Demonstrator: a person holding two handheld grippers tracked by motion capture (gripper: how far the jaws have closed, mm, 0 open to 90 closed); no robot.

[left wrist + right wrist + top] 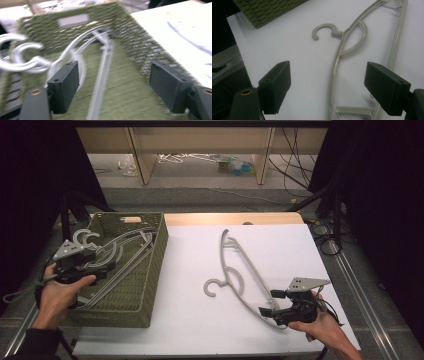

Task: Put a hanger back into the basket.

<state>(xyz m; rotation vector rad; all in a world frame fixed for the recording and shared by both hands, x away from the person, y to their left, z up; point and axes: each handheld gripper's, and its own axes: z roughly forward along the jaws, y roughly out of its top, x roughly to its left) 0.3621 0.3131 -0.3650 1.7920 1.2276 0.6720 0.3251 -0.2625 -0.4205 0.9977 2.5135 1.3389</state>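
Note:
A grey plastic hanger point(235, 265) lies flat on the white table point(290, 250), hook toward the basket. My right gripper point(270, 302) is open at the hanger's near end. In the right gripper view the open jaws of my right gripper point(327, 85) straddle the hanger point(334, 67), whose hook point(323, 26) lies ahead. A green woven basket point(160, 245) at the left holds several grey hangers point(125, 250). My left gripper point(102, 264) is open over the basket's left side. Seen along my left gripper point(113, 82), the hangers point(105, 60) lie between its jaws, with their hooks point(22, 57) at the left.
A corner of the basket point(267, 10) shows in the right gripper view. A wooden strip point(230, 218) borders the table's far edge. Beyond it are wooden shelf legs point(142, 160), clutter and cables point(295, 175) on the floor. Dark curtains flank both sides.

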